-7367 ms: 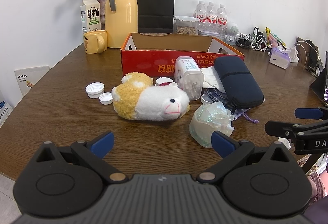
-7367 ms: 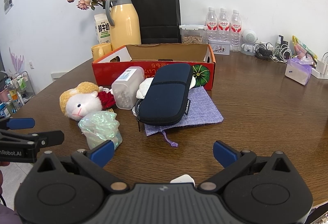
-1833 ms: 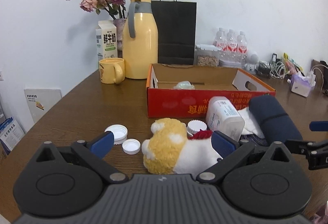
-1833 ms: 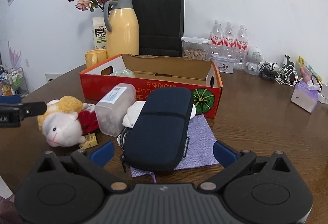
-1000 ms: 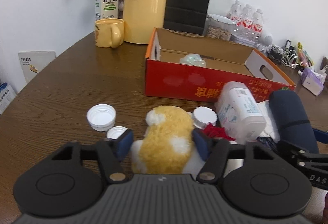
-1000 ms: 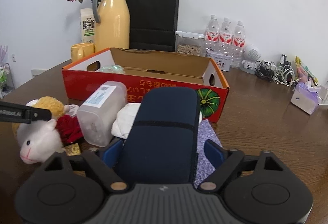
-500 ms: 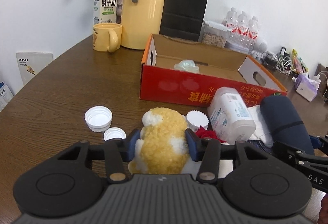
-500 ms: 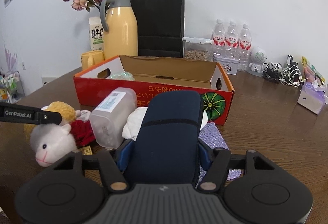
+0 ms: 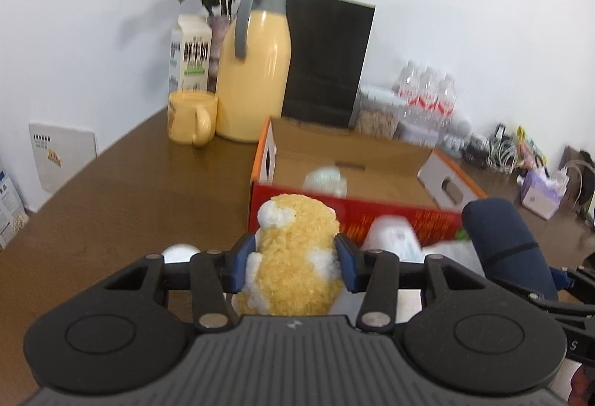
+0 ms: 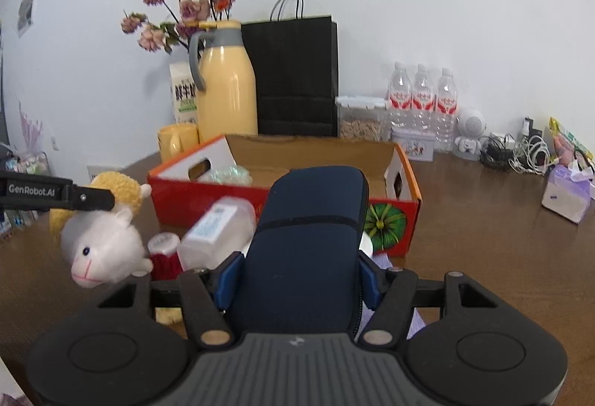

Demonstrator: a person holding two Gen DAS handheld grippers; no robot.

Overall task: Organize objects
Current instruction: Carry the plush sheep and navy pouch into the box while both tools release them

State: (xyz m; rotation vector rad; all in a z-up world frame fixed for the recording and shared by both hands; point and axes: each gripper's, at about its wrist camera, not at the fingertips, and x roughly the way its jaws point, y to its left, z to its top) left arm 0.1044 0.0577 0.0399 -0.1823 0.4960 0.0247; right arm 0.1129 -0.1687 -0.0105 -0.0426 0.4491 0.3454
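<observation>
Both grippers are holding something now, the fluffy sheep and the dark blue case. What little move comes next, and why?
Probably carry both forward over the red box and let go. The left gripper is shut on the plush sheep, the right gripper on the navy case, and the box sits open just ahead.

A curly, fuzzy plush sheep (image 9: 293,250), a matt woven-cloth navy case (image 10: 308,242), a printed cardboard box (image 10: 394,220) and a glossy yellow jug (image 10: 227,97) share the smooth, sheeny wood-grain counter (image 10: 483,220).
</observation>
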